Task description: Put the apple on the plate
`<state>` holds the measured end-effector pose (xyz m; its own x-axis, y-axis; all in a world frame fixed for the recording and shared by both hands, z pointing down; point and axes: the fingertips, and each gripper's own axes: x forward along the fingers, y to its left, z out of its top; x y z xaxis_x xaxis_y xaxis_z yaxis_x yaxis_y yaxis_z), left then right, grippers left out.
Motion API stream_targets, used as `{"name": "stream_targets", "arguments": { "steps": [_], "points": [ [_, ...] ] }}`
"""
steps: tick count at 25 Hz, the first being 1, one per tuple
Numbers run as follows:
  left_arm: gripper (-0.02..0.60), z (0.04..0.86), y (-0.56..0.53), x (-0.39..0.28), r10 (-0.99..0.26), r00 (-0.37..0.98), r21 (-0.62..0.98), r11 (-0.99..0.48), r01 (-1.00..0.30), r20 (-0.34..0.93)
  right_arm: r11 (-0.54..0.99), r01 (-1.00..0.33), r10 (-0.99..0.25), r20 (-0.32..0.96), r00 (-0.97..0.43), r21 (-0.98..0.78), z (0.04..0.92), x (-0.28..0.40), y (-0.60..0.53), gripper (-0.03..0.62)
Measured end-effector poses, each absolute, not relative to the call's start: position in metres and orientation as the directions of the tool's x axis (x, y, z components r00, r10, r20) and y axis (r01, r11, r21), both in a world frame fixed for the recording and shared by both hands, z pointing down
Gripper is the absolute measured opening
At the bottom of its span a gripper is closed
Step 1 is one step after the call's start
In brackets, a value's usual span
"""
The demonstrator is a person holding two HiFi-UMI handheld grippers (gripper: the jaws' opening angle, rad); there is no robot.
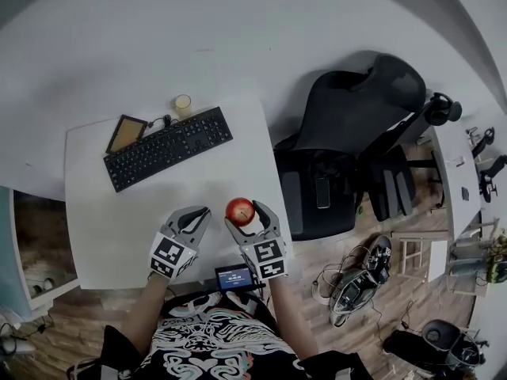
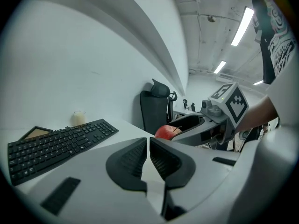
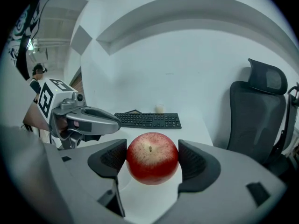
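A red apple hangs a little above the white desk, near its right edge, with my right gripper shut on it. In the right gripper view the apple sits stem-up between both pads. Below it a faint curved line shows on the white surface; I cannot tell whether it is a plate's rim. My left gripper hovers just left of the apple, its jaws nearly together with nothing between them. From the left gripper view, the apple lies just ahead to the right.
A black keyboard lies across the back of the desk, with a small framed panel and a pale candle-like cup behind it. A black office chair stands right of the desk. A small screen sits at the front edge.
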<state>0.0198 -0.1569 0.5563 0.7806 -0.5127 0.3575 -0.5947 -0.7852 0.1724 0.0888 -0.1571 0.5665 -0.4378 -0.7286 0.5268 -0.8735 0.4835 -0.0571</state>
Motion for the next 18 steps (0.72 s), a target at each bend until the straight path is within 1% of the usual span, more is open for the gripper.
{"name": "stream_targets", "arguments": {
  "steps": [6,18],
  "points": [
    [0.015,0.550,-0.144,-0.005,-0.574,0.739,0.157,-0.742,-0.651,0.352,0.553,-0.831,-0.696,0.517,-0.499,-0.058,0.562,0.061,-0.146,0.339],
    [0.015,0.537,-0.117,-0.069,-0.719,0.606,0.139,-0.599,-0.789,0.340,0.701,-0.710,-0.588,0.513,-0.625,-0.062,0.561,-0.002,-0.122,0.339]
  ]
}}
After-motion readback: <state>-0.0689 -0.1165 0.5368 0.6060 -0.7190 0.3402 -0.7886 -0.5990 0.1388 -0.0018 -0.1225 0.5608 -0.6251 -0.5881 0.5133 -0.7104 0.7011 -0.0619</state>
